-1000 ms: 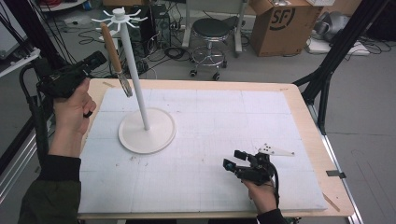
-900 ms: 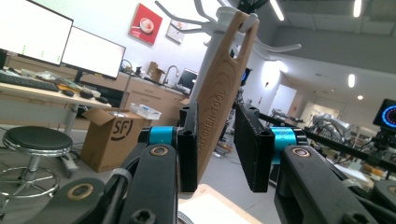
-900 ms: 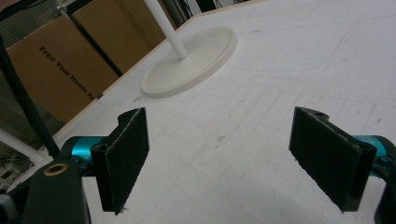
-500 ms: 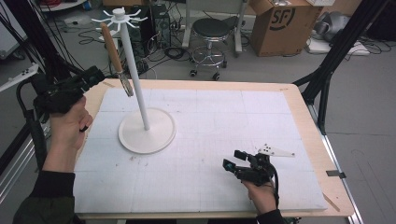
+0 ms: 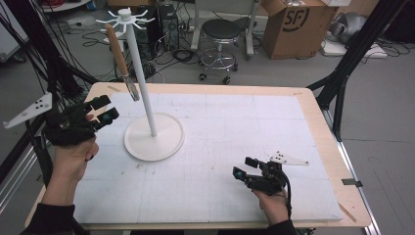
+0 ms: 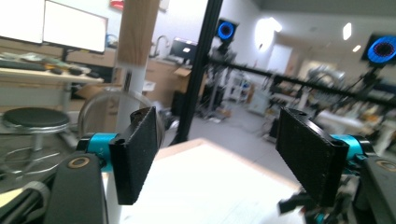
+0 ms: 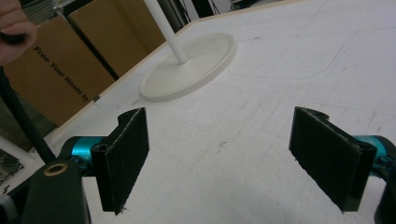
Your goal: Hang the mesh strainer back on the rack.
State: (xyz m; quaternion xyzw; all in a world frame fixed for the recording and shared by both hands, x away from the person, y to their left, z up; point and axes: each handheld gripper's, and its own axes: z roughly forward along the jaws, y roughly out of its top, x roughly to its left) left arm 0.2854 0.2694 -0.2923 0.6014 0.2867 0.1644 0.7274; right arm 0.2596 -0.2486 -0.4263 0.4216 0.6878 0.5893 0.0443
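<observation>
A white stand (image 5: 144, 83) with a round base (image 5: 154, 139) and a spoked top rises from the mat's left half. A wooden-handled utensil (image 5: 119, 51) hangs from one spoke, metal end down. My left gripper (image 5: 106, 109) hovers left of the base, below the utensil. Its jaws have just been opening and nothing lies between them. In the left gripper view (image 6: 219, 158) the wooden handle (image 6: 137, 32) stands behind the left jaw. My right gripper (image 5: 243, 167) rests open on the mat at the front right. In the right gripper view (image 7: 224, 154) it faces the base (image 7: 196, 65).
A white gridded mat (image 5: 235, 122) covers the wooden table. A black frame leg (image 5: 342, 83) stands at the table's right edge. A stool (image 5: 222, 32) and a cardboard box (image 5: 293, 24) sit on the floor beyond the far edge.
My left gripper has dropped away from the hanging utensil toward the near left, and its jaws have gone from shut to wide apart. The utensil still hangs. The right gripper has stayed put.
</observation>
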